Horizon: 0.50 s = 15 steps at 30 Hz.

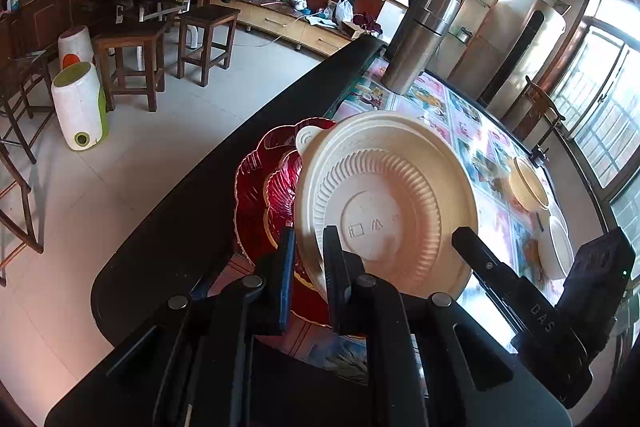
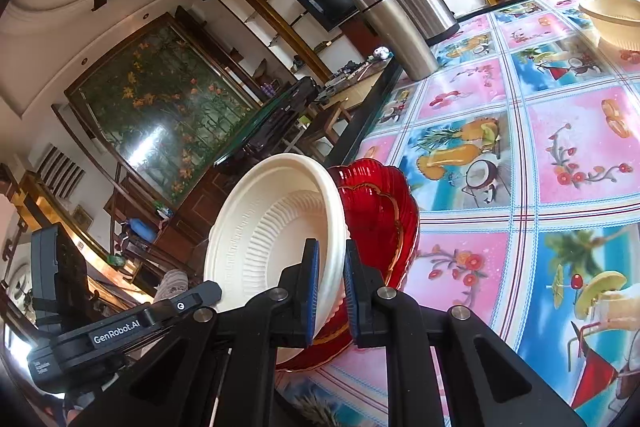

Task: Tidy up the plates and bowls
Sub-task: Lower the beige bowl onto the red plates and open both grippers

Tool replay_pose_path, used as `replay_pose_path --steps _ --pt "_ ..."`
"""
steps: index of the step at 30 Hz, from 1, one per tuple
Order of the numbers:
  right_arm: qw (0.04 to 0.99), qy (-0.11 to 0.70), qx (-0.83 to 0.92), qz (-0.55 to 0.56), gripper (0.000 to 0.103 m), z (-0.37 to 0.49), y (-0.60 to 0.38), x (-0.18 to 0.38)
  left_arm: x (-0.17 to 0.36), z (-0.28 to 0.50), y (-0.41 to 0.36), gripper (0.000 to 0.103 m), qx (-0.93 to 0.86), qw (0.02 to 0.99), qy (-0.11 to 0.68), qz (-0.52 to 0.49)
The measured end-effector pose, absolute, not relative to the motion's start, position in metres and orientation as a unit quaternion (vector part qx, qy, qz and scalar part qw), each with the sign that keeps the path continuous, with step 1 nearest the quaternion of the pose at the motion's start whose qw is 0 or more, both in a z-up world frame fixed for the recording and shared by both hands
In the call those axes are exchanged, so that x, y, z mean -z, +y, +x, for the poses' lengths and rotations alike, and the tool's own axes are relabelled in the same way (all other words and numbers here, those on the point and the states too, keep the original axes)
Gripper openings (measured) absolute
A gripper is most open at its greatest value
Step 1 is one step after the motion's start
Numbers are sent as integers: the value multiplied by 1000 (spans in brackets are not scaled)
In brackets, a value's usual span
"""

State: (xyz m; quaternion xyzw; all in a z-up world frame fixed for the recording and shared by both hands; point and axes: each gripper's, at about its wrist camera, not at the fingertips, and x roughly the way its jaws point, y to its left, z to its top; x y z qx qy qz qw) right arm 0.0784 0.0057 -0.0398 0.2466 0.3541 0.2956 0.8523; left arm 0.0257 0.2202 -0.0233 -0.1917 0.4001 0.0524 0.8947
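both grippers pinch the same cream bowl (image 1: 384, 203) by its rim: left gripper (image 1: 307, 279) and right gripper (image 2: 331, 291), each nearly closed on it. bowl is tilted on edge above the red plates (image 2: 380, 223) at the table's (image 2: 520, 155) near-left edge. risks: thin rim may flex and slip, or uneven release tips it off the edge. spare bowl (image 2: 612, 19) sits far right.

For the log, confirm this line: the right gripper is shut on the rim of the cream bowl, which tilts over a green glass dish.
One thing is wrong: the glass dish is red, not green, as the right wrist view shows. The rest stands: the right gripper is shut on the rim of the cream bowl, which tilts over that dish.
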Motion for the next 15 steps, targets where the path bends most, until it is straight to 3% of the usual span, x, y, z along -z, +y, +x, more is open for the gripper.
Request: replay_pose_path --steps 15 --pt "843 357 -327 235 15 89 11 37 28 28 216 12 -77 889 417 -174"
